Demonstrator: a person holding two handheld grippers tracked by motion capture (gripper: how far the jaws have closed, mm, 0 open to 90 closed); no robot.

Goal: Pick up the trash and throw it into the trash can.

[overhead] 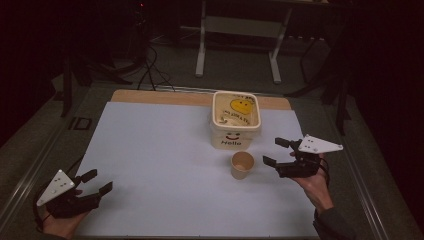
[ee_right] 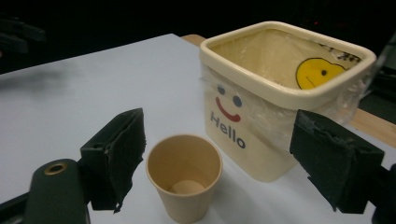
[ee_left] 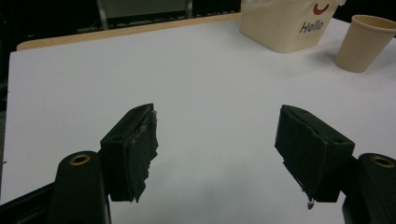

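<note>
The cup (overhead: 242, 165) stands upright and empty on the white sheet (overhead: 165, 165) of the counter, just in front of the bin (overhead: 235, 120), near it but apart. The bin is a cream tub lined with a clear bag, a smiley and "Hello" printed on its front. The right gripper (overhead: 278, 152) sits just right of the cup, jaws spread wide and holding nothing; in the right gripper view the cup (ee_right: 184, 175) lies between the jaws, nearer the left one, so this looks like a lined-up approach for a side grasp. The bin's nearness suggests the cup is meant to go into it. The left gripper (overhead: 97, 182) rests well apart at the near left corner, jaws wide and empty, apparently out of the way
</note>
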